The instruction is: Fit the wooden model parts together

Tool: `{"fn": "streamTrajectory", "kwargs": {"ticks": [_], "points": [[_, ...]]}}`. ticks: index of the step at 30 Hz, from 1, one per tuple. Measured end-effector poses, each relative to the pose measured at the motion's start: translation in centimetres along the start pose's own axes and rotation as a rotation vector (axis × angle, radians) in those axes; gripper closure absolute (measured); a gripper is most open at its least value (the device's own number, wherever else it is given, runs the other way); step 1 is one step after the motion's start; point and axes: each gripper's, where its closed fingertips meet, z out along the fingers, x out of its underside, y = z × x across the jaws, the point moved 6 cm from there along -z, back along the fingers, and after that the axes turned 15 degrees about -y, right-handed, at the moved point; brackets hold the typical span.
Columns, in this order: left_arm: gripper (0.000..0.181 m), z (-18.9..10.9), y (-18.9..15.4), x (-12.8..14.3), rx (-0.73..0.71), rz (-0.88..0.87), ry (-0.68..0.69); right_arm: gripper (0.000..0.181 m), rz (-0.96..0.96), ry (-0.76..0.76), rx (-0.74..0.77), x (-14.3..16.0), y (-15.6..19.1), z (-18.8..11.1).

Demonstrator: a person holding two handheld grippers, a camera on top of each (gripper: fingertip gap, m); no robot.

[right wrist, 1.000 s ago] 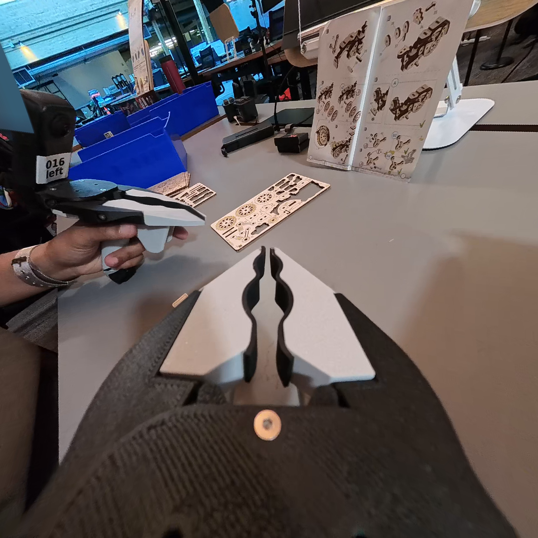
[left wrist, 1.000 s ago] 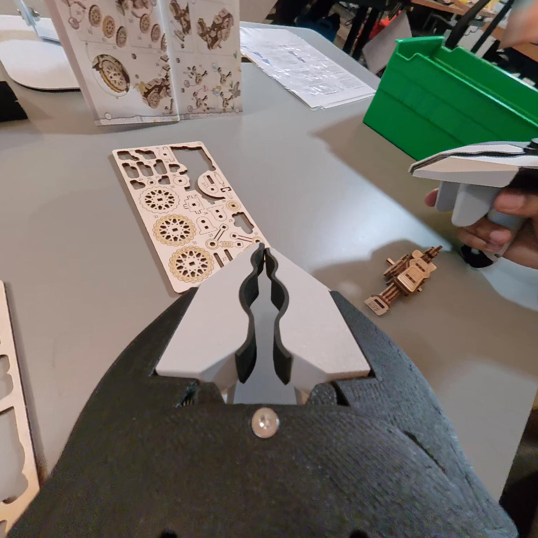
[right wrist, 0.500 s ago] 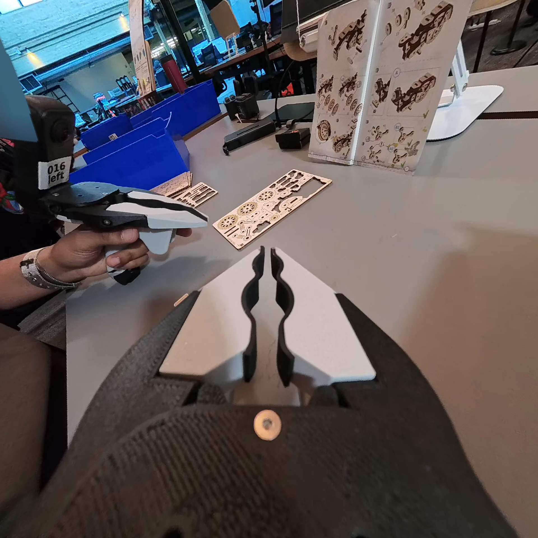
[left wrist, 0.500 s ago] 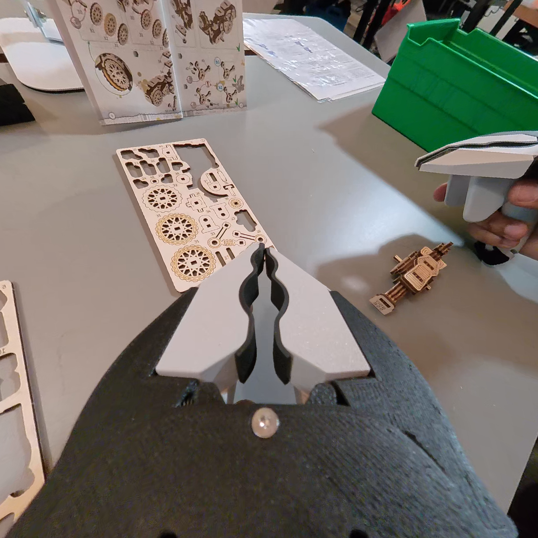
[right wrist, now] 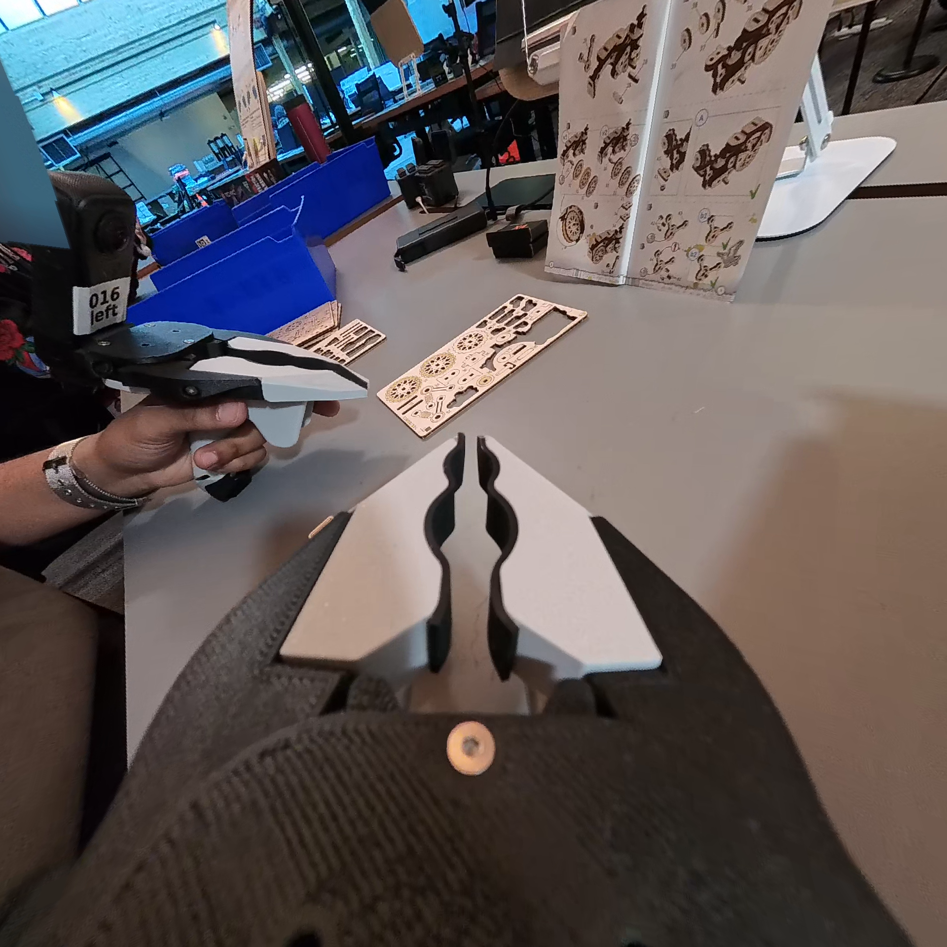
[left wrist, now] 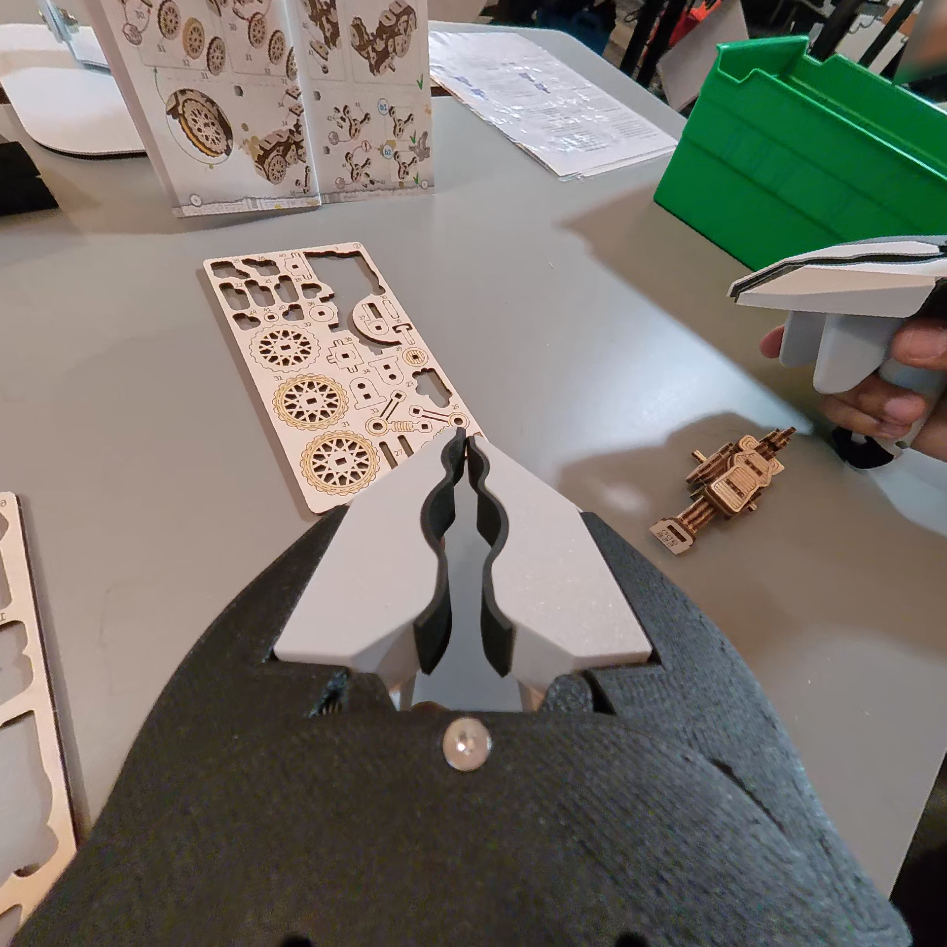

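Note:
A flat wooden parts sheet with gear wheels and small pieces lies on the grey table. It also shows in the right wrist view. A small partly built wooden model lies to the right of the sheet. My left gripper is shut and empty, and hovers over the sheet's near corner. My right gripper is shut and empty above bare table. In the left wrist view it is held in a hand above and behind the model. The left gripper shows in the right wrist view.
A folded instruction booklet stands behind the sheet. A green bin is at the back right, with printed papers beside it. Another cut sheet lies at the left edge. Blue bins, stacked sheets and black devices are farther off. One gripper's finger ends stand about 15 cm off the other's.
Both grippers have drifted slightly over the table. The jaws have stayed shut. Nothing was taken hold of, and the sheet and model have not moved.

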Motion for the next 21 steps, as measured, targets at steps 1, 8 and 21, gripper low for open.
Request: {"fn": "streamTrajectory", "kwargs": {"ticks": [1, 8, 21], "points": [[0.181, 0.0, 0.0, 0.0, 0.001, 0.0, 0.0, 0.179, 0.0, 0.0, 0.0, 0.01, 0.0, 0.0], [0.181, 0.0, 0.13, -0.01, -0.012, -0.003, 0.0, 0.179, 0.01, 0.001, 0.0, 0.04, 0.01, 0.0], [0.181, 0.09, 0.74, 0.12, -0.08, -0.011, 0.015, 0.179, 0.025, -0.011, -0.005, -0.04, 0.16, 0.04]]}}
